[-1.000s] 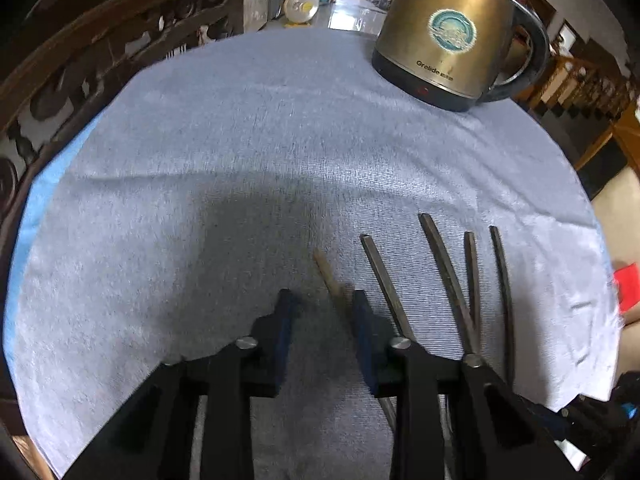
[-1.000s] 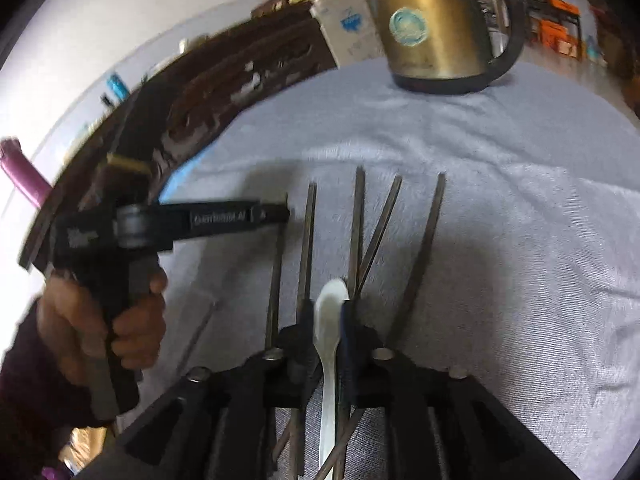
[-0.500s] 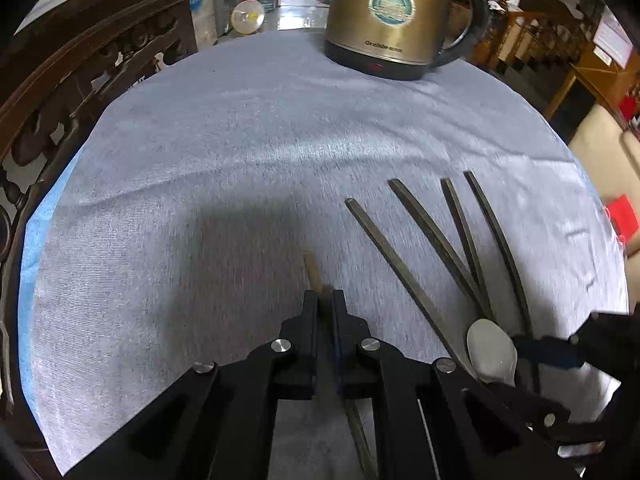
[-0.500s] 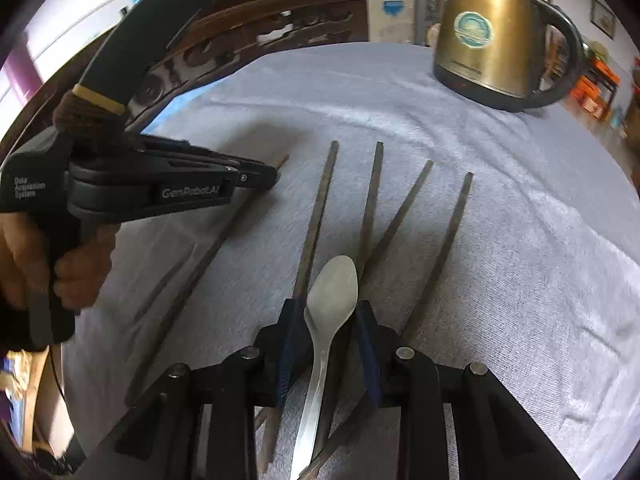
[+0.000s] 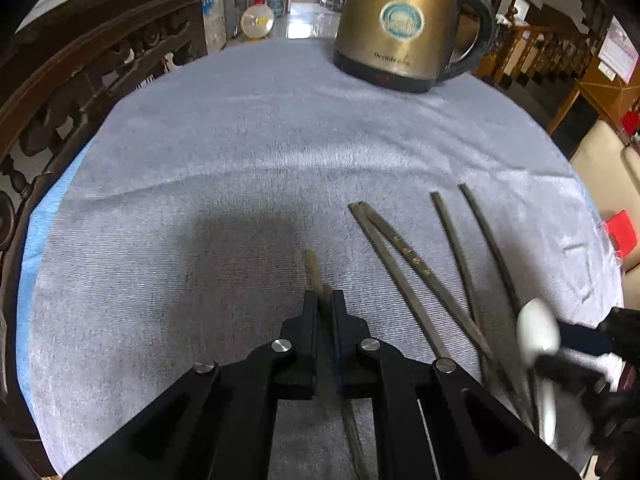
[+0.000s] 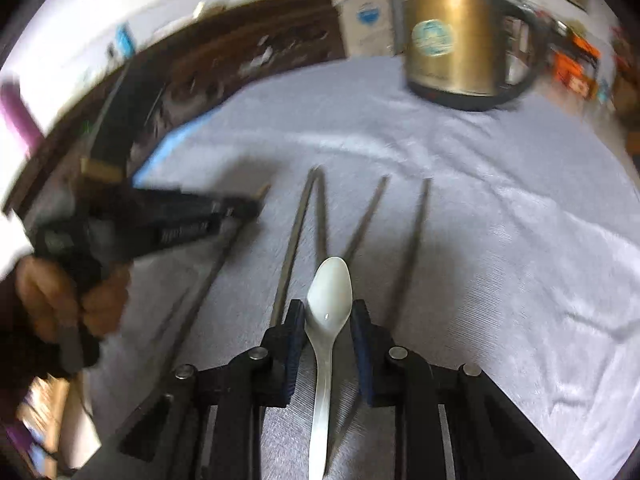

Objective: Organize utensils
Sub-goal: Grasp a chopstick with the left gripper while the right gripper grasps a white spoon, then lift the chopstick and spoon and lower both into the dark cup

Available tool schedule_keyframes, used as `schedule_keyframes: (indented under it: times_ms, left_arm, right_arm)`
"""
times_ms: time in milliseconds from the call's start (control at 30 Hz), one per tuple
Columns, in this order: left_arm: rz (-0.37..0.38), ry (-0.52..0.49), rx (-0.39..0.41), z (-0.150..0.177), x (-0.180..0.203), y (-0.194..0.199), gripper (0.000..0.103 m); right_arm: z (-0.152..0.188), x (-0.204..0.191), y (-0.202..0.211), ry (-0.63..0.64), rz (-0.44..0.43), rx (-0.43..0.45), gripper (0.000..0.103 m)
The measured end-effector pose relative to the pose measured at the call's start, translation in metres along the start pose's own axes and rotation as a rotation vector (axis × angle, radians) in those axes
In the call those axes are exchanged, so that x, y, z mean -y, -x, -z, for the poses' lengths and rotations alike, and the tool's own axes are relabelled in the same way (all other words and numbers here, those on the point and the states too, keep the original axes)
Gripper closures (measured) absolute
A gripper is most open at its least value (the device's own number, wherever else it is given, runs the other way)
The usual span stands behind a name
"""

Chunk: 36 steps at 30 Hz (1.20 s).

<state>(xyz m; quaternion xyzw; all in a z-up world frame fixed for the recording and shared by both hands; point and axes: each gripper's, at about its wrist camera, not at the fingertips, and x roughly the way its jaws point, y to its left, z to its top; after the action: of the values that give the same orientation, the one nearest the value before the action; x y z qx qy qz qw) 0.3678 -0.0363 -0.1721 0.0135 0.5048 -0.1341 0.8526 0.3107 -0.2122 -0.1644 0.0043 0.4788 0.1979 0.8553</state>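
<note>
A round worktop (image 5: 280, 128) fills both views, covered by a pale blue-grey cloth with a fine woven nap and soft creases; a brighter blue layer peeks out along its left rim.

In the left wrist view the left gripper (image 5: 325, 300), matte black with silver rivets, has its jaws pressed together on a slim chopstick (image 5: 314, 270) whose pale, tan, rounded tip juts just past the pads in the lower middle of the frame. To the right lie four dark chopsticks (image 5: 404, 268), long, thin and dull in finish, fanned out on the cloth; the two on the left meet at their far tips, and one carries small gold markings.

In the right wrist view the right gripper (image 6: 326, 312) sits at bottom centre with its blue-lined pads a little apart; its jaws have just been closing. A white spoon (image 6: 329, 292), glossy and smooth with an oval bowl and narrow handle, lies between them, bowl pointing up the frame. Whether the pads press its neck cannot be told. The view is blurred.

A hand (image 6: 60, 300) at the left edge holds the left gripper's handle. At the top right stands a brass-coloured metal kettle (image 5: 396, 24) with a black base, black loop handle and round teal label. Carved dark wooden furniture (image 5: 80, 64) curves along the upper left.
</note>
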Motion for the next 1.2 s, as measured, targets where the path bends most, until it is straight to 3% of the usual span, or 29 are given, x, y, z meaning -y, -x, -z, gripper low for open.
schedule_keyframes:
  times_ms: [267, 533, 900, 1200]
  left_arm:
    - [0.025, 0.051, 0.144, 0.0, -0.008, 0.055, 0.098]
    - [0.045, 0.088, 0.28, 0.018, -0.009, 0.127, 0.098]
    - [0.063, 0.115, 0.463, 0.074, -0.007, 0.21, 0.099]
    - [0.052, 0.105, 0.541, 0.116, 0.001, 0.248, 0.099]
  right_arm:
    - [0.029, 0.041, 0.069, -0.276, -0.218, 0.279, 0.077]
    - [0.056, 0.018, 0.114, -0.337, -0.321, 0.475, 0.077]
    - [0.088, -0.018, 0.161, -0.322, -0.32, 0.608, 0.077]
    - [0.11, -0.043, 0.174, -0.288, -0.282, 0.647, 0.077]
